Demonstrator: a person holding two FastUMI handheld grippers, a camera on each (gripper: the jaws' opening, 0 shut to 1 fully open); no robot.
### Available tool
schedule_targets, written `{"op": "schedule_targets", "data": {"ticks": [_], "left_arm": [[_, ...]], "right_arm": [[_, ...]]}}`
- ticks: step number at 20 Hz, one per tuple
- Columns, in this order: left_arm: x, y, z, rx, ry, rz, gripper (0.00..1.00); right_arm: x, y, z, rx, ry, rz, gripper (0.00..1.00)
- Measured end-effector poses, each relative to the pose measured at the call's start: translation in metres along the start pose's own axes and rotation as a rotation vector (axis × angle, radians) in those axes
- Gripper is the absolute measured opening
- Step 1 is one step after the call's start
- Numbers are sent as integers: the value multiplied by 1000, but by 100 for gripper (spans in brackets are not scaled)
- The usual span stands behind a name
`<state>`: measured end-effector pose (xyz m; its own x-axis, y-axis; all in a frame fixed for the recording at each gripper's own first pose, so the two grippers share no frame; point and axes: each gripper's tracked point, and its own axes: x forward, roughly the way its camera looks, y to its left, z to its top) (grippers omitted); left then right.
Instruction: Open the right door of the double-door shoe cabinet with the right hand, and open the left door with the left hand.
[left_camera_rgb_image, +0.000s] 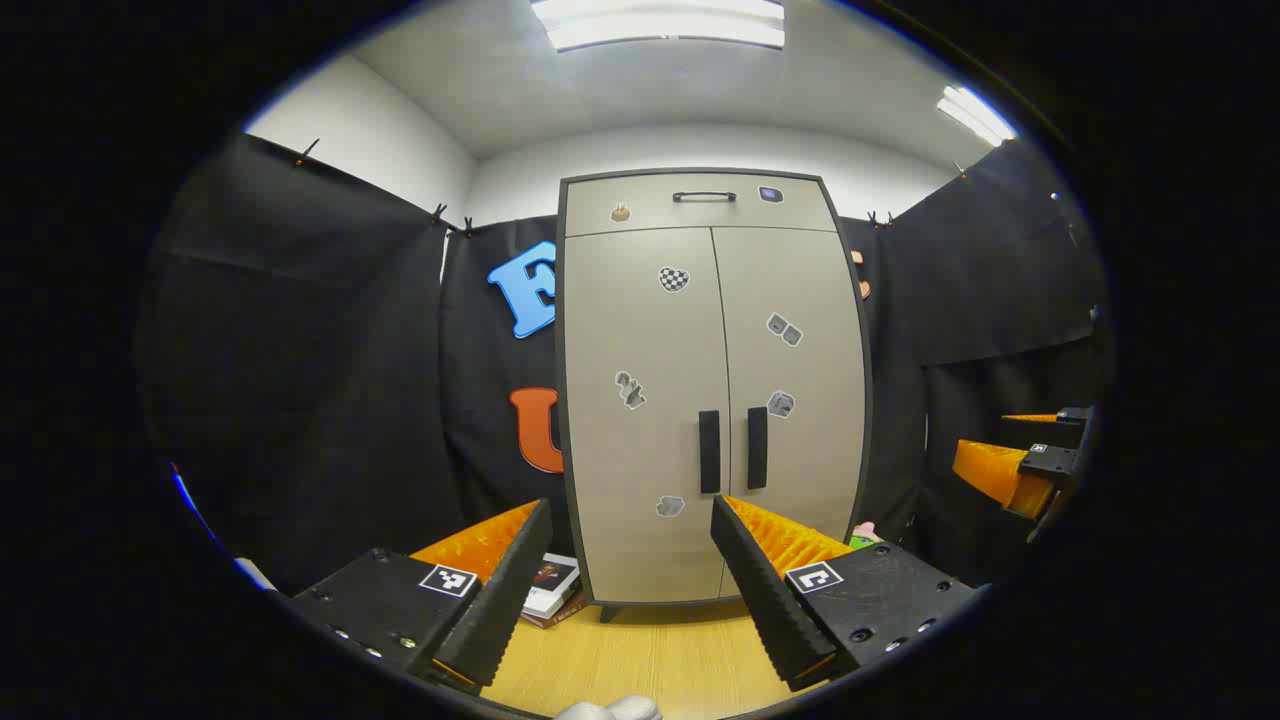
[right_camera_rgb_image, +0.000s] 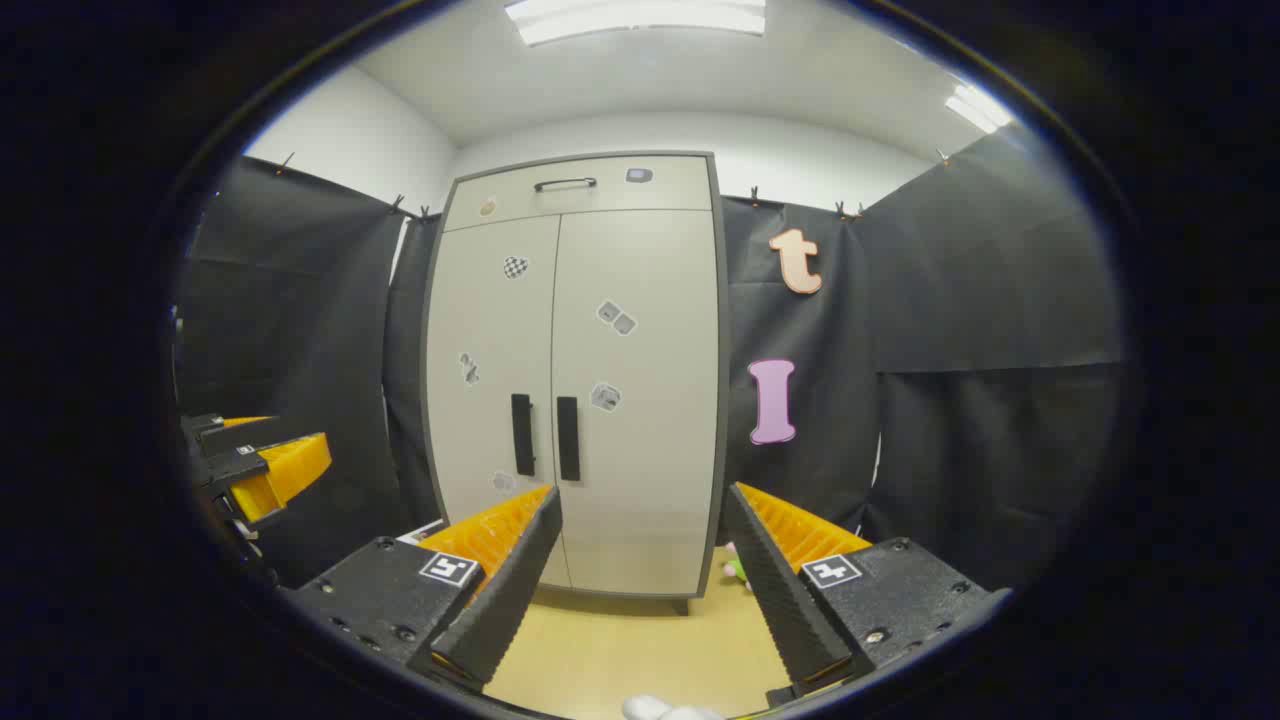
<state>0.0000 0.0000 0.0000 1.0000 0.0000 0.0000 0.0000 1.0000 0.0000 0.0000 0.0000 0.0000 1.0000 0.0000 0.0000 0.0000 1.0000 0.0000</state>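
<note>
Shoe cabinet: stood ahead on the wooden floor, both doors shut. Left gripper and right gripper: fingers spread, nothing held. Risk noted: right door handle and left door handle are set close together (easily confused), so the wrong one could be caught.

Left gripper view: low over the floor, facing the shoe cabinet head-on, a little left of its middle, near.
Right gripper view: same height, facing the shoe cabinet from right of its middle, near.
Shared: both doors, handles, top drawer, ceiling lights.
</note>
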Motion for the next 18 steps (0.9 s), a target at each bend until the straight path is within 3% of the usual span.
{"op": "schedule_targets", "data": {"ticks": [18], "left_arm": [[-20, 21, -10, 15, 23, 15, 96]], "right_arm": [[-2, 10, -8, 10, 15, -24, 100]]}}
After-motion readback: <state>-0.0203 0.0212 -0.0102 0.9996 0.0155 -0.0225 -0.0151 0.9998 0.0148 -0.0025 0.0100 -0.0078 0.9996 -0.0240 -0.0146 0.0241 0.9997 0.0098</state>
